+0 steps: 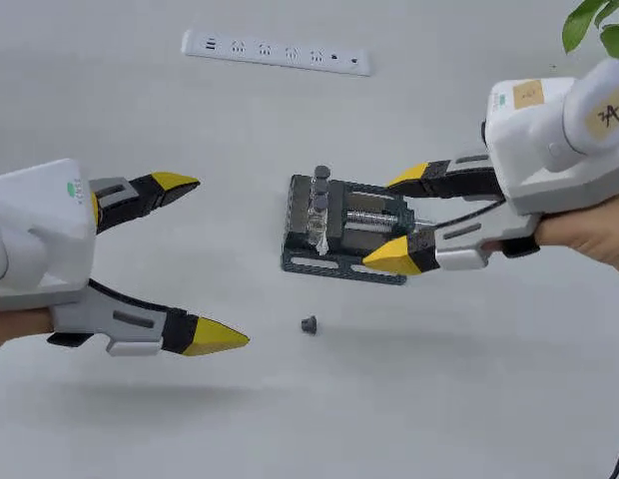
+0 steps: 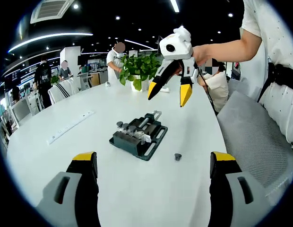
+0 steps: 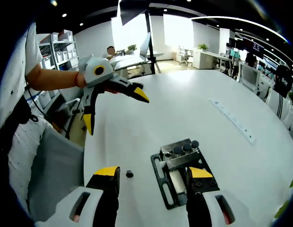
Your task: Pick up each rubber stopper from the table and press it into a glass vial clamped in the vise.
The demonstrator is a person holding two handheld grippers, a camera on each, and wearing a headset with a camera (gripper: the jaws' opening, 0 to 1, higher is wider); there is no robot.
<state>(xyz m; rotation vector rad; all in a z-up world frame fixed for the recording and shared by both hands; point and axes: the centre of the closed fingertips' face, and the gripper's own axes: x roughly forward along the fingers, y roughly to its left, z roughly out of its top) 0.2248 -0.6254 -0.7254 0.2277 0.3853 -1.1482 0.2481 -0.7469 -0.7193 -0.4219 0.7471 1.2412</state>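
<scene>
A dark vise (image 1: 334, 228) sits mid-table and clamps a row of glass vials (image 1: 318, 205), some capped with dark stoppers. One loose dark rubber stopper (image 1: 309, 324) lies on the table just in front of the vise. My right gripper (image 1: 384, 222) is open, hovering over the vise's right side with nothing between its jaws. My left gripper (image 1: 212, 260) is open and empty, left of the vise. From the left gripper (image 2: 153, 158), the vise (image 2: 138, 135), stopper (image 2: 177, 156) and right gripper (image 2: 168, 97) lie ahead. The right gripper (image 3: 153, 172) looks down on the vise (image 3: 177, 163) and stopper (image 3: 129, 174).
A white power strip (image 1: 277, 52) lies at the far side of the white table (image 1: 140, 419). A potted plant (image 2: 139, 68) stands beyond the vise, with its leaves (image 1: 599, 25) at the top right corner. Chairs and other people are around the table.
</scene>
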